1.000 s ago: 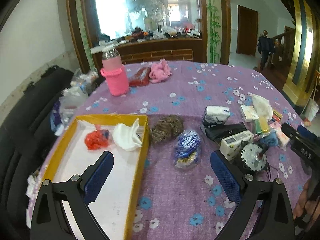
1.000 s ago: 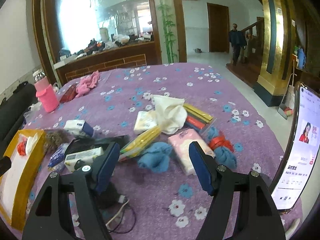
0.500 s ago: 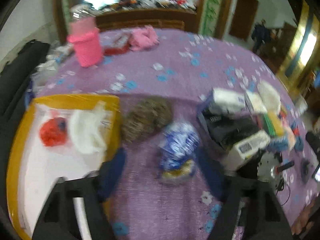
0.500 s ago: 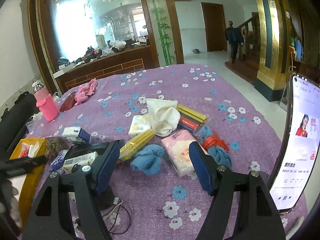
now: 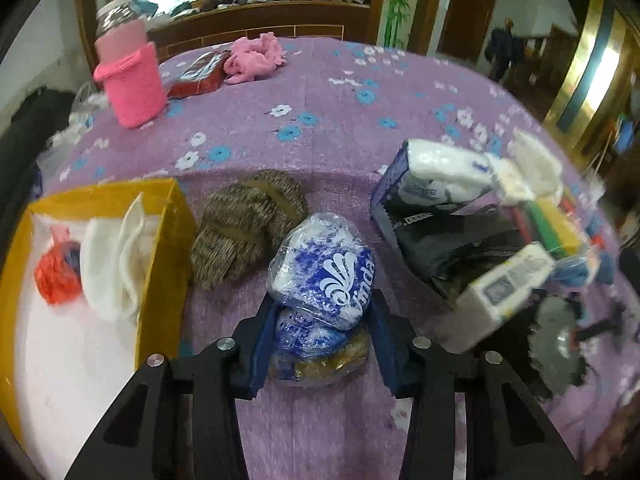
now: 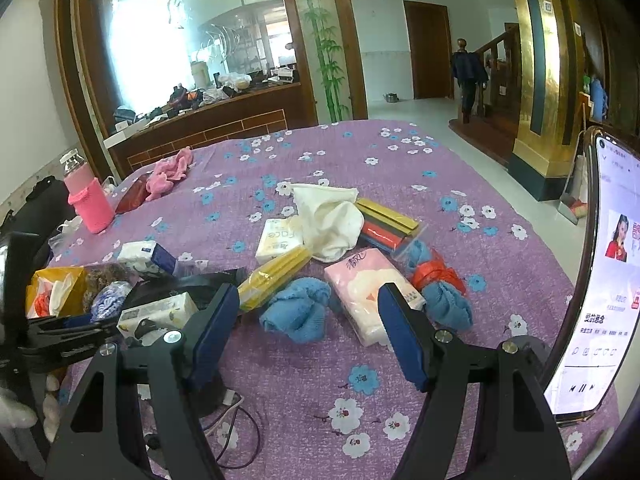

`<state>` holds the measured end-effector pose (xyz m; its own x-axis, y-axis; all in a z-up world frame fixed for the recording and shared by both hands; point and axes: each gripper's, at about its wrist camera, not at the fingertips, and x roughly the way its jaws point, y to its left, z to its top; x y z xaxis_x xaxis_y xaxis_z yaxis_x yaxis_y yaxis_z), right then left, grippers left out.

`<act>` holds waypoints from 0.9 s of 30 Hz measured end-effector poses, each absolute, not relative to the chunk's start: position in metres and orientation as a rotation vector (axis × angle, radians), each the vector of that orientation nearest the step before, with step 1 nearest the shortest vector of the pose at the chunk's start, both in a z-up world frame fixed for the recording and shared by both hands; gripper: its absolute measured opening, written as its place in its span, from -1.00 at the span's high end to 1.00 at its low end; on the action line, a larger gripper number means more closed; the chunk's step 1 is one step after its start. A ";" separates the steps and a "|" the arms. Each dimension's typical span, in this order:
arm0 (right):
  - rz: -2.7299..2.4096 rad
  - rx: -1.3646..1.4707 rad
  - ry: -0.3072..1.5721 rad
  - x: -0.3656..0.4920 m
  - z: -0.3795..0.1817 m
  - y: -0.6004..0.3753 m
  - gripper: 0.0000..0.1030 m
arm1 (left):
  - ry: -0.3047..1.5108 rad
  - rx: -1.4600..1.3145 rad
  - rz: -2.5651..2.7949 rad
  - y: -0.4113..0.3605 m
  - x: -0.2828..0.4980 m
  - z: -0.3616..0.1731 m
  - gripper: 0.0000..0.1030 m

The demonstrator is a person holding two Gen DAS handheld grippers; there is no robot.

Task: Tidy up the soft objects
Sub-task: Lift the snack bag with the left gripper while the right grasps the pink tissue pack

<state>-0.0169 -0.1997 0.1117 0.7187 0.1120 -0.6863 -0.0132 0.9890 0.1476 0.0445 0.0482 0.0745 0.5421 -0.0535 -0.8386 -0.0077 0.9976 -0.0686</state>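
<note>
You've got a table under a purple flowered cloth (image 6: 400,168), and it's packed. At 9 o'clock sits the yellow box (image 5: 160,264), with a brown knit bundle (image 5: 244,228) right beside it and the blue-and-white plastic pack (image 5: 328,272) next to that. Up at 11 o'clock there's the pink-sleeved bottle (image 5: 132,80) and a pink cloth (image 5: 256,58). Toward 3 o'clock it's a pile: tissue packs (image 6: 372,292), white cloth (image 6: 332,220), blue towels (image 6: 298,314), yellow sticks (image 6: 276,276).
</note>
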 end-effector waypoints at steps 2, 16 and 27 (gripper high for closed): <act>0.084 0.140 0.766 -0.017 0.111 -0.199 -0.38 | 0.974 -0.113 -0.033 0.058 0.033 0.080 0.18; 0.123 0.289 0.820 -0.005 0.156 -0.226 -0.38 | 0.858 -0.204 -0.144 0.091 -0.068 0.118 0.17; -0.115 0.153 1.075 0.043 0.101 -0.233 -0.38 | 0.851 -0.230 -0.181 0.101 -0.087 0.117 0.16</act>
<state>0.0431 -0.2330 0.1011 0.4715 -0.0196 -0.8817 0.1681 0.9834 0.0680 -0.0868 0.1012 0.1170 0.6462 -0.2486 -0.7215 0.0660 0.9601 -0.2718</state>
